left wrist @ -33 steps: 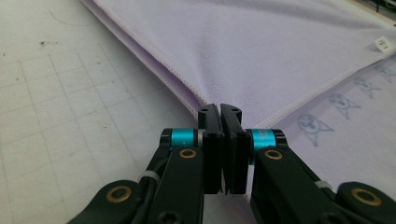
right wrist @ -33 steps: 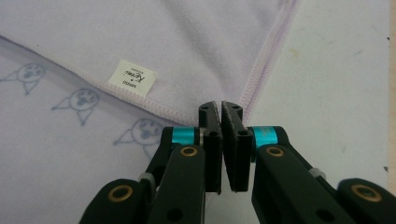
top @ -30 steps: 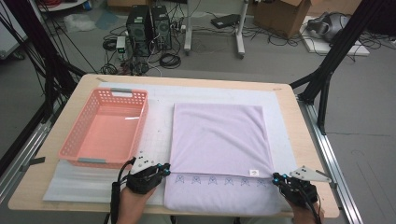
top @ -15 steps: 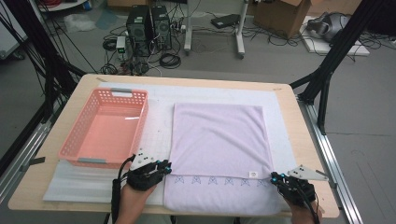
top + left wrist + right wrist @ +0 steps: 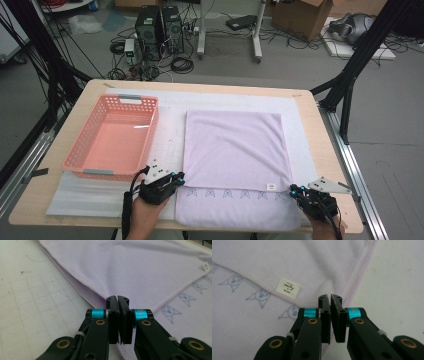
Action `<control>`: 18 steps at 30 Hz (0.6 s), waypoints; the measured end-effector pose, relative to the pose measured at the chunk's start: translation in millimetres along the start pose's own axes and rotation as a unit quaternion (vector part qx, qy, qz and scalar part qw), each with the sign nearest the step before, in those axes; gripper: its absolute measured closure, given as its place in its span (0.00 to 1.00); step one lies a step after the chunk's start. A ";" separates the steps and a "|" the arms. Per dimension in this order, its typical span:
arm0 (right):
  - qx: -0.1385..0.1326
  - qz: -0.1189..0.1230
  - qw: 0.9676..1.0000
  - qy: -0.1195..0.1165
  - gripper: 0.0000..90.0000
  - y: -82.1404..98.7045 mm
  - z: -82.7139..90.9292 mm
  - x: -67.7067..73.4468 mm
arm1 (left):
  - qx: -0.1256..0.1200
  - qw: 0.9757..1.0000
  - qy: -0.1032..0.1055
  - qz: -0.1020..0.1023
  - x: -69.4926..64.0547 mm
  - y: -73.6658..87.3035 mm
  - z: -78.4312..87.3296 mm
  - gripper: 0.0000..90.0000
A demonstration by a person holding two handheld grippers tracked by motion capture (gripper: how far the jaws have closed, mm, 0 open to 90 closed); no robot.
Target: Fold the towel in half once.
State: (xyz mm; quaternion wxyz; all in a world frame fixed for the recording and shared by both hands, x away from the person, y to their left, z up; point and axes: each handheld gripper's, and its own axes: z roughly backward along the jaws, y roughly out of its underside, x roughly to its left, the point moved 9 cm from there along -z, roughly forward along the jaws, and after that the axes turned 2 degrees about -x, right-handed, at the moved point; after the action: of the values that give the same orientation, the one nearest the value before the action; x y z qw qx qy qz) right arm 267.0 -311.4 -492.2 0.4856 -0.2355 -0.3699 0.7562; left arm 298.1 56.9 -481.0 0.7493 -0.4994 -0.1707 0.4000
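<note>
We saw one towel [image 5: 232, 150] of soft lilac cloth, with a fine napped pile and a stitched hem, lying flat on the table [image 5: 320, 125] to the right of the basket. It was folded over itself: the upper layer formed a plain rectangle, and a strip of the lower layer showed along the near edge, printed with a row of small cat-face outlines. We counted five of these faces in the high view. One small white label [image 5: 288, 287] with dark writing was sewn into the hem of the upper layer near its right near corner.

One basket [image 5: 113, 137] of pink plastic, rectangular with slotted walls and rounded corners, stood at the left of the table. Under both things lay one pale mat [image 5: 170, 135] marked with a faint grid and flecked with small dark specks.

There were two grippers, each of black metal with brass-coloured rivets and turquoise rings. The left gripper [image 5: 117, 298] sat at the near left corner of the upper layer, its jaws pressed together; the hem ran in under the tips, though we could not tell whether cloth was pinched between them. The left jaws had just parted a little and closed again. The right gripper [image 5: 330, 298] sat at the near right corner, jaws likewise pressed together at the hem, and there too we could not tell whether they nipped the cloth.
</note>
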 end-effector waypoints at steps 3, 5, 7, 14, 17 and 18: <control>0.000 0.000 1.000 -0.001 0.97 -0.2 0.7 -0.1 | -0.001 1.000 0.004 0.008 0.2 -0.1 2.5 0.97; 0.001 0.001 1.000 -0.002 0.97 0.8 2.1 0.1 | 0.000 1.000 0.011 0.018 -1.2 1.4 4.7 0.98; -0.001 -0.002 1.000 -0.006 0.97 1.9 4.7 0.5 | -0.002 0.999 0.020 0.031 -3.4 3.0 10.5 0.98; -0.007 0.002 1.000 -0.017 0.97 9.3 29.0 6.7 | -0.012 0.998 0.041 0.044 -15.2 6.3 34.7 0.98; -0.010 -0.009 1.000 -0.027 0.97 14.6 40.1 8.8 | -0.010 0.998 0.049 0.045 -23.1 13.2 44.7 0.98; -0.009 -0.007 1.000 -0.027 0.97 17.2 42.8 9.6 | -0.009 0.998 0.051 0.044 -25.6 15.6 47.8 0.98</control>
State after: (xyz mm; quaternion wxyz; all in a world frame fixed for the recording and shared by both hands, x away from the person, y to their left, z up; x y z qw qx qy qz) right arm 222.7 -321.3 -479.4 0.4782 -0.2166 -0.3916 0.7557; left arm 244.2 69.3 -470.0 0.7343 -0.5327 -0.1133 0.4053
